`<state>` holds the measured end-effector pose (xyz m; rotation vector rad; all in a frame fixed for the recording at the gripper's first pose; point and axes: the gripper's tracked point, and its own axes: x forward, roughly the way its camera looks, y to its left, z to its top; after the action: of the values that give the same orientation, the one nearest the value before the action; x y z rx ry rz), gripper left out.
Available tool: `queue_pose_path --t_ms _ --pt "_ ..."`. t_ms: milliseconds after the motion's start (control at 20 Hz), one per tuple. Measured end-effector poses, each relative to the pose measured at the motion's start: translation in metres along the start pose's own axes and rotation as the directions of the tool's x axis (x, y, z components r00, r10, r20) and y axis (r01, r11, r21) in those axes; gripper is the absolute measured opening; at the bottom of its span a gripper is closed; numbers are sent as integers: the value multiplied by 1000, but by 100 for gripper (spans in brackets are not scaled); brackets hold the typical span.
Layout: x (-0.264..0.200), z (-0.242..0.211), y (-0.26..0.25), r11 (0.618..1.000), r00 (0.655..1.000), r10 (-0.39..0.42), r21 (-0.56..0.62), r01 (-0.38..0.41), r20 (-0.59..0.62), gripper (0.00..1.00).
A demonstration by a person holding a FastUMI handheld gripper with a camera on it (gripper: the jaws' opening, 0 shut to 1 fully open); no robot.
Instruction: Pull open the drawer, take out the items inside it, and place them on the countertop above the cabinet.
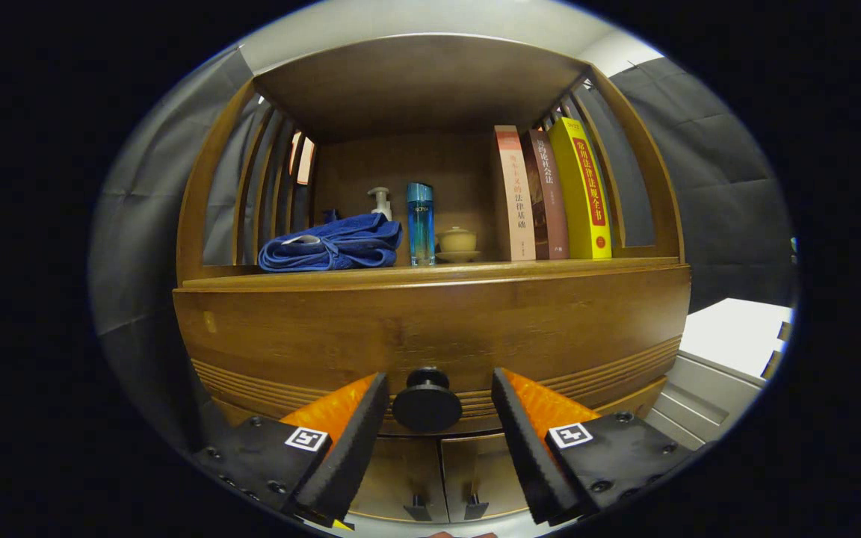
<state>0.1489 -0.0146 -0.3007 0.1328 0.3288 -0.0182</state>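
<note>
Tool [439,396] released at lower centre of frame, fingers [356,433] flanking the black knob [427,403] of the closed drawer [430,329] without touching; towel [333,245] rests on the surface [430,273] above.

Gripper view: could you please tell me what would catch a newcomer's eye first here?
The round black drawer knob sits between the open gripper and its orange-backed black fingers, untouched. Above, on the brown wooden countertop, lie a folded blue towel and a bright yellow book.
</note>
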Motion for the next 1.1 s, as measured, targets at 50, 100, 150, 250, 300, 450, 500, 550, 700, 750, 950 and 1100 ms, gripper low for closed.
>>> queue_pose_path --t_ms 50,100,150,250,300,450,500,550,700,750,950,1100 --pt "1 -1 4 1000 1000 11 -3 -11 -1 92" --pt "2 -1 6 1000 1000 17 -6 -17 5 87" --pt "-1 -1 5 1000 1000 16 -4 -16 6 82" --pt "-3 -4 11 1000 1000 22 4 -22 2 72" --pt "1 -5 6 1000 1000 7 -9 -7 2 67" --pt "4 -1 4 1000 1000 -4 -25 4 10 53" --pt "5 -1 4 1000 1000 -1 -15 1 3 51" --pt "5 0 4 1000 1000 4 -6 -4 2 48" --pt "4 7 2 1000 1000 -5 -10 5 25 44" --pt "-1 7 2 1000 1000 -9 0 9 23 44" --pt "-23 13 -1 999 999 -36 1 36 30 44" --pt "-46 12 -1 998 998 -56 -2 57 18 44"
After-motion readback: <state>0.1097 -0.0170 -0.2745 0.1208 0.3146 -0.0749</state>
